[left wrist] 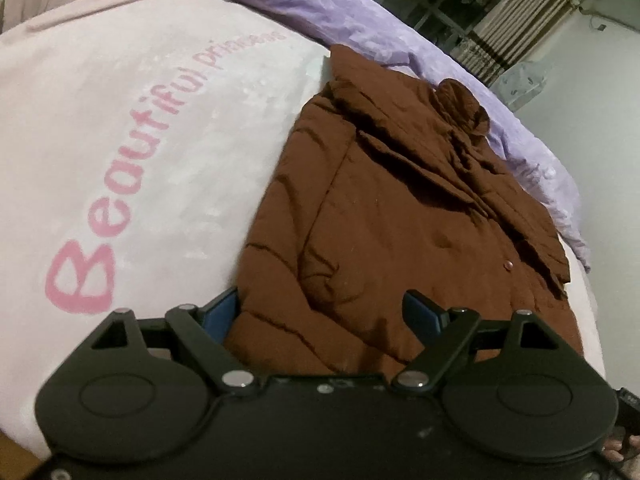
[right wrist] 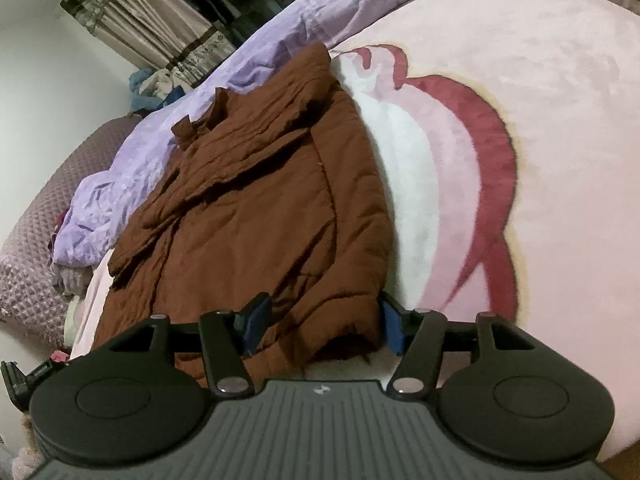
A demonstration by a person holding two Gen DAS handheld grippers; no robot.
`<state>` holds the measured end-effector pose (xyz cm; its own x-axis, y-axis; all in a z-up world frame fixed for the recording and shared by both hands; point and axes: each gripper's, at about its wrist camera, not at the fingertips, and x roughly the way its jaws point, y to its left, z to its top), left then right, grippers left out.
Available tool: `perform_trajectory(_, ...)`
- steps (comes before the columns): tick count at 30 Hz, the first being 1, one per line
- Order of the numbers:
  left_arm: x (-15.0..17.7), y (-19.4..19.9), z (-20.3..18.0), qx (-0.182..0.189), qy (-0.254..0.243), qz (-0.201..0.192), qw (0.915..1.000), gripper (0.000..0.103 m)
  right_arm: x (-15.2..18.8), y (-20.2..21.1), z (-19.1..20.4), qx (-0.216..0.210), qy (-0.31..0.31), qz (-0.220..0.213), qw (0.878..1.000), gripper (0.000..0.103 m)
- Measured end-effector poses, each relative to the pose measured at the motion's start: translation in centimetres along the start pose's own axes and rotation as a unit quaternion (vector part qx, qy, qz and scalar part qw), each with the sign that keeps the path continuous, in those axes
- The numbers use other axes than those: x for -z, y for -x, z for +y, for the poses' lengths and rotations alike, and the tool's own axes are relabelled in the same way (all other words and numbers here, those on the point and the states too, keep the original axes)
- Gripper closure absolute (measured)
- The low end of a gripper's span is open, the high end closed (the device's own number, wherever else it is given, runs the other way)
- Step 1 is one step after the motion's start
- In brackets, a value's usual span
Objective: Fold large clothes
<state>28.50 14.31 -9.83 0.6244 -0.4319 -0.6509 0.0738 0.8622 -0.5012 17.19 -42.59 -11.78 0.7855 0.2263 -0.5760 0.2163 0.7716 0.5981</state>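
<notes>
Pink blanket on bed, lilac quilt, striped curtain, white wall.

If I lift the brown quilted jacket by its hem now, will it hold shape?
Probably not: the brown quilted jacket looks soft and creased, so it should droop. Padding suggests bulk, likely resisting flat folds. Both grippers straddle its hem, open.

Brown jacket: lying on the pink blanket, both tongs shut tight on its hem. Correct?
Not quite. The brown jacket does lie on the pink blanket, but both wrist views show the left tongs and right tongs open, straddling the hem.
</notes>
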Motion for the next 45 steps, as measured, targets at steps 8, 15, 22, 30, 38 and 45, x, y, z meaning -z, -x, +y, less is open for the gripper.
perform_trajectory(8,0.2,0.0,-0.7,-0.005,-0.016,0.007,0.9998,0.082,0.3,0.1,-0.1,0.004,-0.009,0.001,1.000,0.080)
perform_trajectory(15,-2.3,1.6,-2.4,0.027,-0.018,-0.055,0.9980,0.085,-1.6,1.6,0.5,-0.058,-0.042,-0.038,0.997,0.088)
perform_trajectory(22,-8.0,0.3,-6.0,0.040,-0.057,-0.103,0.9923,0.085,-7.7,0.7,2.0,-0.095,-0.058,-0.078,0.991,0.090)
perform_trajectory(30,-17.7,-5.0,-8.2,0.037,-0.054,-0.138,0.9883,0.085,-19.0,-5.1,4.4,-0.098,-0.065,-0.107,0.987,0.091)
perform_trajectory(38,-23.8,-17.0,-7.7,-0.032,-0.048,-0.087,0.9945,0.081,-26.2,-16.3,4.3,-0.033,-0.072,-0.094,0.992,0.091)
perform_trajectory(45,-24.0,-21.4,-5.9,-0.031,-0.042,-0.063,0.9966,0.069,-24.5,-21.3,0.8,-0.022,-0.106,-0.078,0.991,0.089)
